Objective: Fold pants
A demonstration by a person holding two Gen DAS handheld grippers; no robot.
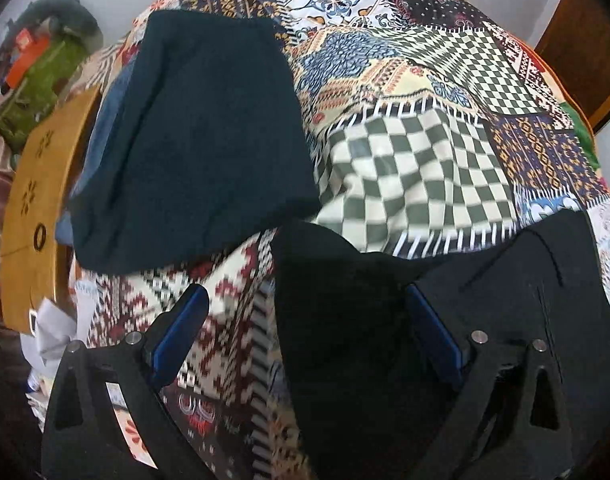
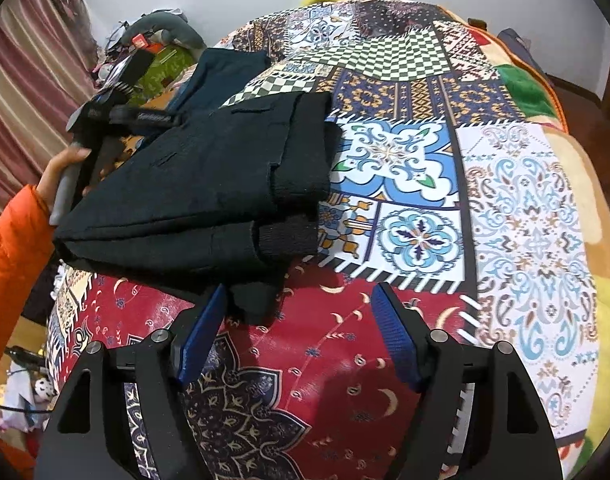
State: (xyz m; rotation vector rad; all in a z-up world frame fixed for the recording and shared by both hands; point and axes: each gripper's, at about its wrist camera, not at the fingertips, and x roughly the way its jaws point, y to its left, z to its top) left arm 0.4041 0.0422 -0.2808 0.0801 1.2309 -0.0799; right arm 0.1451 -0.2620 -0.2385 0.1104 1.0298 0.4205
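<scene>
Black pants (image 2: 209, 192) lie folded into a thick stack on the patchwork bedspread (image 2: 405, 168). In the left wrist view they (image 1: 385, 320) fill the lower right. My left gripper (image 1: 305, 300) is open, its jaws wide apart over the pants' left edge, holding nothing. In the right wrist view it shows at the far left (image 2: 117, 116), held by a hand in an orange sleeve. My right gripper (image 2: 301, 300) is open and empty, just in front of the pants' near corner, over the red patch.
A second folded dark teal garment (image 1: 201, 140) lies further back on the bed, over something blue. A wooden bed end (image 1: 37, 200) and a cluttered pile (image 1: 41, 68) are to the left. A yellow-green blanket (image 2: 525, 84) lies at the right edge.
</scene>
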